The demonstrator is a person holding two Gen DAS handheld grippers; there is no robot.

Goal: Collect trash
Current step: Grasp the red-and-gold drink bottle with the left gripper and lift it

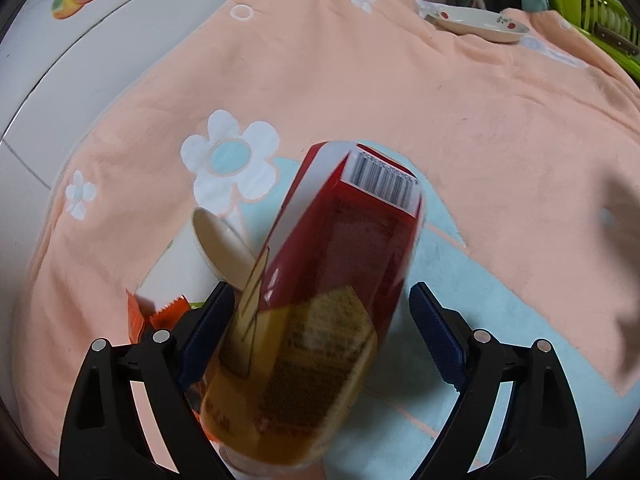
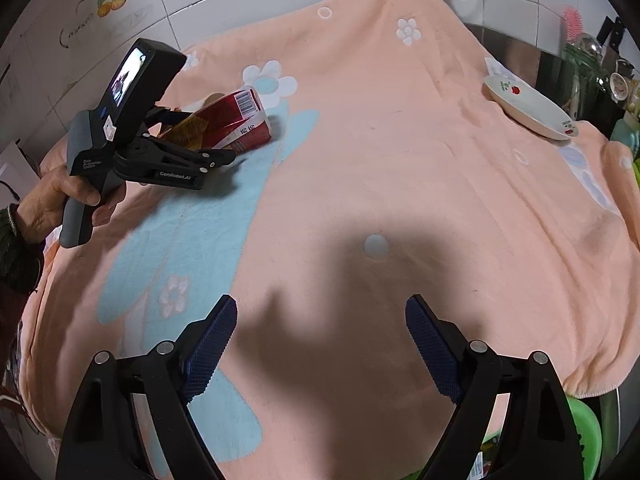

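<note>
Carton [image 1: 320, 300], red/yellow w/ barcode end: lies on peach flowered towel [image 1: 460, 128], between jaws of left gripper [image 1: 320, 320]; jaws wide, right pad clear of carton, left pad contact unclear. Orange wrapper [image 1: 160, 314] & wooden spoon [image 1: 220, 240]: just beside carton. Right gripper [image 2: 320, 344]: wide, empty, well apart from carton. Plate [image 2: 528, 110]: far beyond carton, at towel's edge.
</note>
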